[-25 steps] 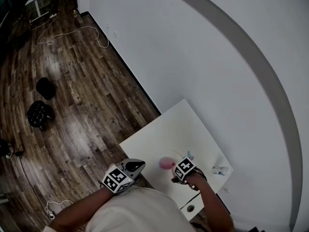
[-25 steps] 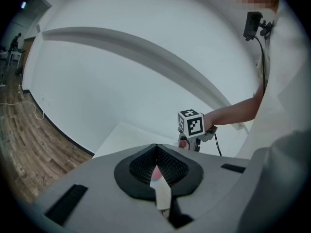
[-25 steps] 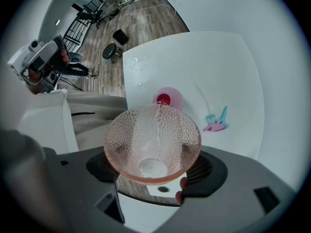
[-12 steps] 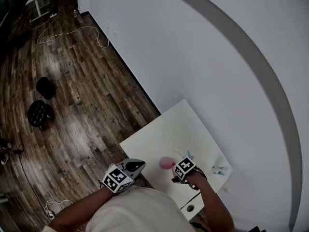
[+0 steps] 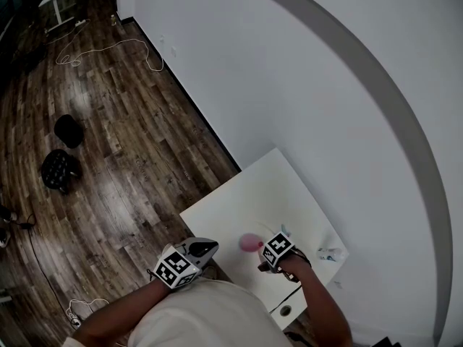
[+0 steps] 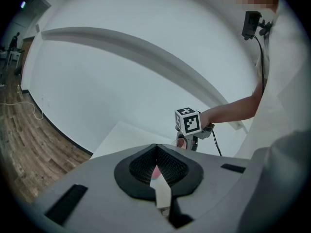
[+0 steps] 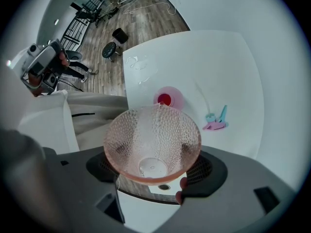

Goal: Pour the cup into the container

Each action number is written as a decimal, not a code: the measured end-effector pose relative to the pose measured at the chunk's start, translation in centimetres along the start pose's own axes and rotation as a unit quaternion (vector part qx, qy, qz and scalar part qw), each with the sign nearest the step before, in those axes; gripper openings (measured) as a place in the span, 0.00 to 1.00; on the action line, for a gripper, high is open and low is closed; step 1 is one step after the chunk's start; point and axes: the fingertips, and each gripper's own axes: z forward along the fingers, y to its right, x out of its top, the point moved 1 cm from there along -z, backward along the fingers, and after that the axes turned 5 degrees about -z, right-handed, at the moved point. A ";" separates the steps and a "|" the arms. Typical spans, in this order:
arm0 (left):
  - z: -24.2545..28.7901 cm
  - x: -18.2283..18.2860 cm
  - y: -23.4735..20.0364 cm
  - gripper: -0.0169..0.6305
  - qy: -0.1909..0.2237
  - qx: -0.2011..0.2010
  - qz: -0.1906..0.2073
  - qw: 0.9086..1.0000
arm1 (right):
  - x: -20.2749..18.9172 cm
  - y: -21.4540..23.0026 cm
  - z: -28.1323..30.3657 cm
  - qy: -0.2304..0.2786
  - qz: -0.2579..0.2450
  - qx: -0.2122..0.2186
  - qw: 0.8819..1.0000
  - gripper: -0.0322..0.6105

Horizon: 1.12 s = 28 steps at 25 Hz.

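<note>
Between the widely spread jaws of the right gripper (image 7: 154, 166) sits a pink, dimpled, translucent glass cup (image 7: 151, 130). It is clamped at its sides, its mouth faces the camera, and there is only a clear film at its bottom. The gripper points steeply down over the white table (image 7: 204, 57). Just beyond lies a small round pink container (image 7: 168, 99) with red inside. The left gripper (image 6: 156, 148), jaws closed and empty, is held near level by the table's near edge.

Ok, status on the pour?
Right gripper shut on cup, tipped down, cup looks empty. Left gripper shut, empty. Container on table, red inside. Nothing in the way.
</note>
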 end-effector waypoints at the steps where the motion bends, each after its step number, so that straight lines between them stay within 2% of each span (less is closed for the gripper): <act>1: 0.0 -0.1 0.0 0.04 0.000 0.000 0.000 1.000 | 0.0 0.1 0.0 -0.001 -0.001 0.000 1.000 0.63; 28: -1.1 -0.3 -0.2 0.04 0.010 0.002 -0.008 1.000 | -0.1 -0.2 -0.4 -0.033 -0.005 0.005 0.999 0.63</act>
